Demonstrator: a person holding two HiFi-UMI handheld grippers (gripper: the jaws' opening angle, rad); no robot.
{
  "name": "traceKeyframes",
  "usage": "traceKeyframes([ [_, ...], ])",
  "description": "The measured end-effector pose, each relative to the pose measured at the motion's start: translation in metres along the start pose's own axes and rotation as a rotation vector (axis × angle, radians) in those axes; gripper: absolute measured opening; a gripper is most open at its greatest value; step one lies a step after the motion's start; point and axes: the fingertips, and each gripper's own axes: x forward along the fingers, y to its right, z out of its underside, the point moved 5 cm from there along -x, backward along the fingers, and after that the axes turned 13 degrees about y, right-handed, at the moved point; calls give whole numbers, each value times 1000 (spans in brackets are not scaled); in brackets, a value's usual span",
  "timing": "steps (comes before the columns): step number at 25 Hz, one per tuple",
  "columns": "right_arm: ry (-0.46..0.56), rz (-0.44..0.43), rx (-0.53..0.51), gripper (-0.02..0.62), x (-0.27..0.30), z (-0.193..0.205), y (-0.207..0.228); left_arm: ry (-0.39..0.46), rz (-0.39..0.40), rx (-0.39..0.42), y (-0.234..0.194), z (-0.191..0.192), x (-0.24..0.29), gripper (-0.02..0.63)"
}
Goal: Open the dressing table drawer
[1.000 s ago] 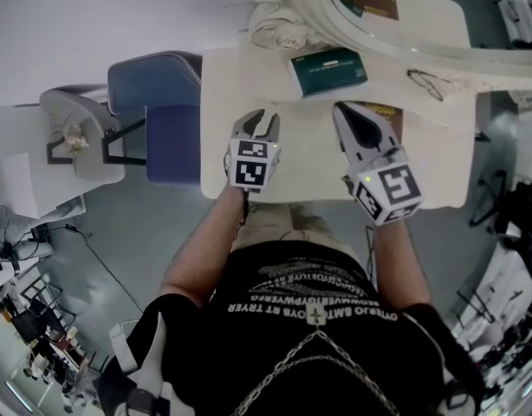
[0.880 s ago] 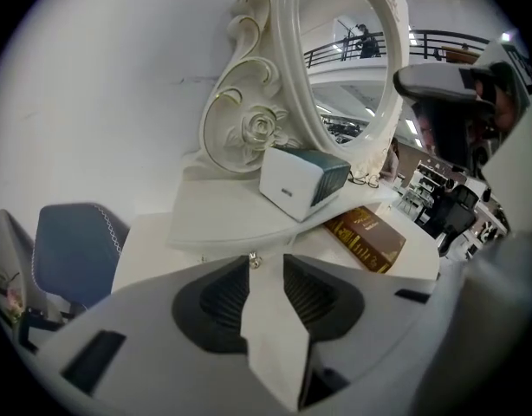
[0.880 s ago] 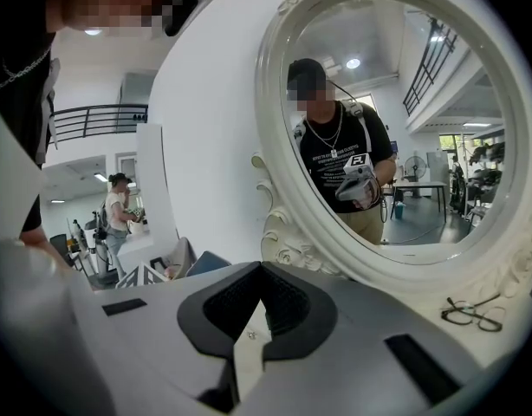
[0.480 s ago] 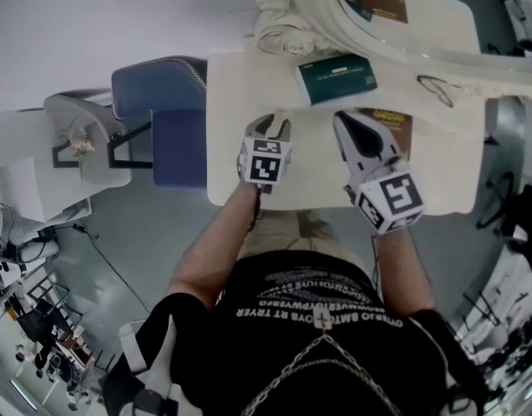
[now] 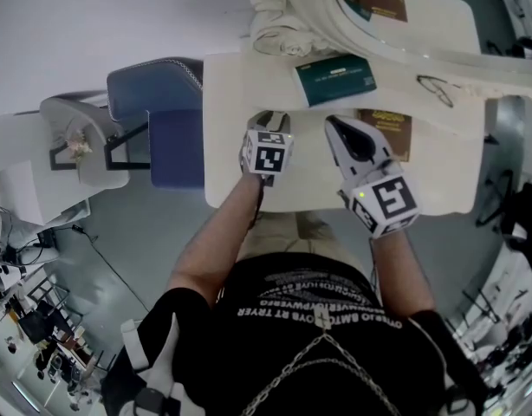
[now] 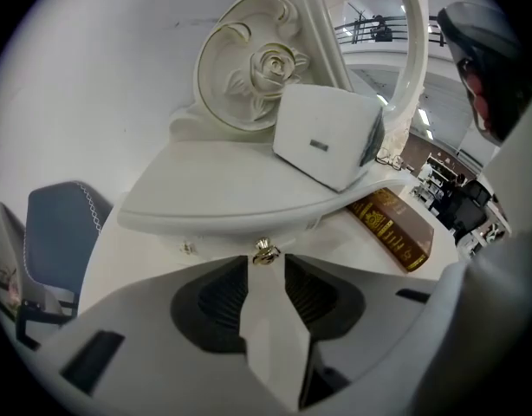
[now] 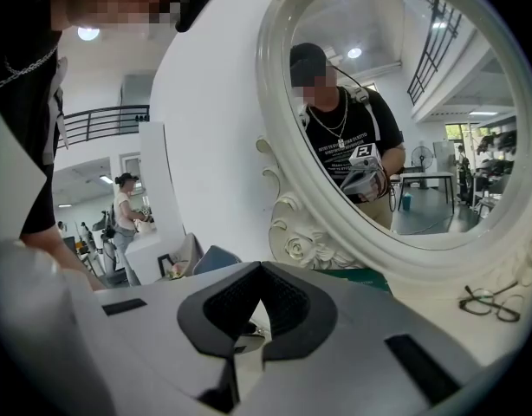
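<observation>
Drawer knob: small and gold, on the front of the dressing table, just under the edge of the table top.
Left claw: your left claw is open a little, with the knob right in the gap at its tips.
Right claw: closed, holding nothing, up over the table top.
Brown book: lies flat on the top, past the knob.
Mirror: stands at the back.

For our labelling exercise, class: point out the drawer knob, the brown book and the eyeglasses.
drawer knob (image 6: 265, 251), left gripper view, on its gold centre.
brown book (image 6: 394, 230), left gripper view, on its spine.
eyeglasses (image 7: 476, 301), right gripper view, on one lens.
</observation>
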Motion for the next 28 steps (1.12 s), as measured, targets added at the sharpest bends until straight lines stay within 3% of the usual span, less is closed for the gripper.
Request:
traceKeyframes([
  [5,2,14,5,2,-2,-1,4,-10,-4,-25,-1,0,8,120],
  [28,0,-1,11,2,-23,-2,-18,-25,-28,9,5,6,9,94],
])
